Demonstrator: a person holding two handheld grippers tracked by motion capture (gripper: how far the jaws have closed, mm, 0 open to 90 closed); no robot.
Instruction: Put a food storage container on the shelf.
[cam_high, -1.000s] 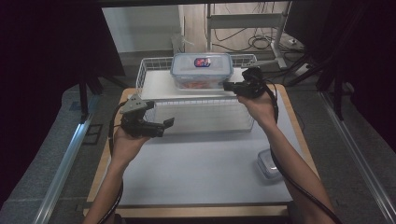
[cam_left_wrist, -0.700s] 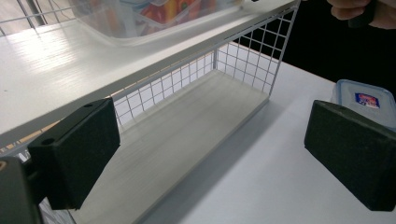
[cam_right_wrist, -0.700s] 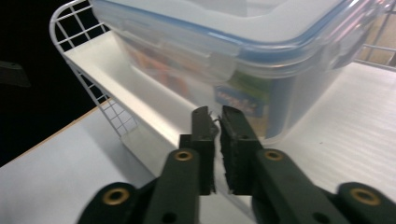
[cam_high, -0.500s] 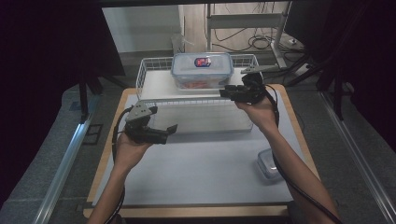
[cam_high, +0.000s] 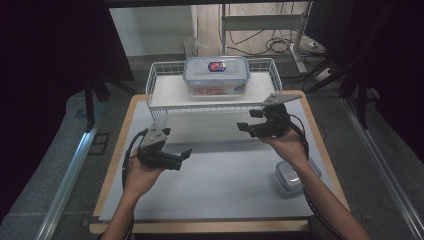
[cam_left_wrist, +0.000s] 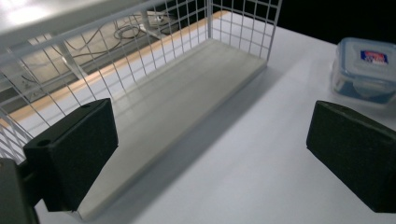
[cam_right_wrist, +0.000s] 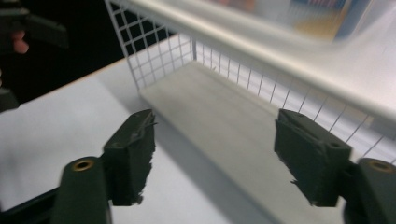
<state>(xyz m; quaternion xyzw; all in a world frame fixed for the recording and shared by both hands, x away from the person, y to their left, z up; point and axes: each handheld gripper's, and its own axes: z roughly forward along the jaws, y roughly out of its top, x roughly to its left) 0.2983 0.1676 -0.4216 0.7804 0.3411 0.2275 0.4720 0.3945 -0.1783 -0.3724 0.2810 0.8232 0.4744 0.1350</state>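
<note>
Lidded container sits atop wire rack; both grippers' fingers spread wide, seemingly empty, right's just opening

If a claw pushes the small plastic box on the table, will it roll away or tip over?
Probably neither. The small plastic box looks flat-bottomed and low, so it should slide on the smooth white table rather than roll or tip. It looks empty, so likely light. Its smooth lid might be slippery to pinch.

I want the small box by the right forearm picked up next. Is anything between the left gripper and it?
Nothing visible. In the left gripper view, bare white tabletop runs from the left gripper, jaws open, to the small lidded box.
</note>
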